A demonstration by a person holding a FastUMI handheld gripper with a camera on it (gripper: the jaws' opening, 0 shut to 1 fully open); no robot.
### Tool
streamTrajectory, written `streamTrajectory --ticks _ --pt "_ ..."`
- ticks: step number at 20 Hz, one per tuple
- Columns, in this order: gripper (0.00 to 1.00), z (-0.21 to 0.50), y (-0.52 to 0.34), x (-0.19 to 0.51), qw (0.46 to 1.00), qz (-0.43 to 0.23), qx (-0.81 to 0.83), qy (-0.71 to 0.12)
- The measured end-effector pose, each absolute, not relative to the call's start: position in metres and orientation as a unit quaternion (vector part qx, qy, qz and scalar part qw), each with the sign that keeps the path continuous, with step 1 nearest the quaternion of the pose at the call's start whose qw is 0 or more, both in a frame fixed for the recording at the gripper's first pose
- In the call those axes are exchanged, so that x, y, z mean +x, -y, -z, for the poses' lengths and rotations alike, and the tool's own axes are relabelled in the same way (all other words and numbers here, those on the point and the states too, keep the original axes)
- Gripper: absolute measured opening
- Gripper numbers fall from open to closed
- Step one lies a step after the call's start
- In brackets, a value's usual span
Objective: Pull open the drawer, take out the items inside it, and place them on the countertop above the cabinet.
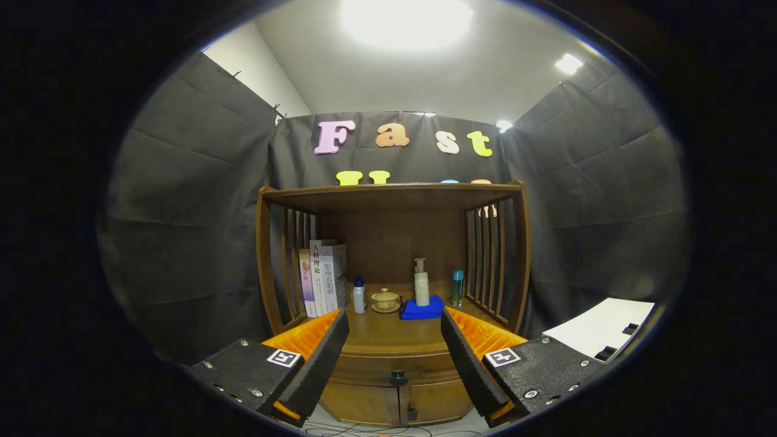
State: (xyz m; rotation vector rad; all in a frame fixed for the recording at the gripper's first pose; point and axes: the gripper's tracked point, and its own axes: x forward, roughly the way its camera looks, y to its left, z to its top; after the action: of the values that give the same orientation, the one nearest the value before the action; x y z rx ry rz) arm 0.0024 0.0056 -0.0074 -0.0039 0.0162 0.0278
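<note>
A brown wooden cabinet (388, 358) stands ahead of me under a slatted hutch. Its drawer (394, 367) is closed, and the dark round knob (398, 379) sits low between my two fingers, still some way beyond them. The countertop (388, 331) above the drawer stretches back into the hutch. My gripper (394, 346) is open, its black foam pads (322, 358) spread wide with nothing between them. What lies inside the drawer is hidden.
At the back of the countertop stand several books (322, 276), a small white bottle (359, 296), a lidded tea cup (385, 300), a pump bottle (420, 282) on a blue box (423, 308), and a teal bottle (458, 287). A white board (598, 331) lies off right.
</note>
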Motion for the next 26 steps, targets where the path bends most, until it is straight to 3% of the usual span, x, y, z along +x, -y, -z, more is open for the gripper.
streamTrajectory --ticks 15,22,26 --pt "0.94 0.021 0.001 0.013 1.000 -0.013 0.018 -0.017" --pt "0.95 0.052 0.021 0.042 0.998 0.002 -0.053 -0.028" --pt "0.95 0.079 0.012 0.061 0.998 -0.029 -0.037 -0.043"
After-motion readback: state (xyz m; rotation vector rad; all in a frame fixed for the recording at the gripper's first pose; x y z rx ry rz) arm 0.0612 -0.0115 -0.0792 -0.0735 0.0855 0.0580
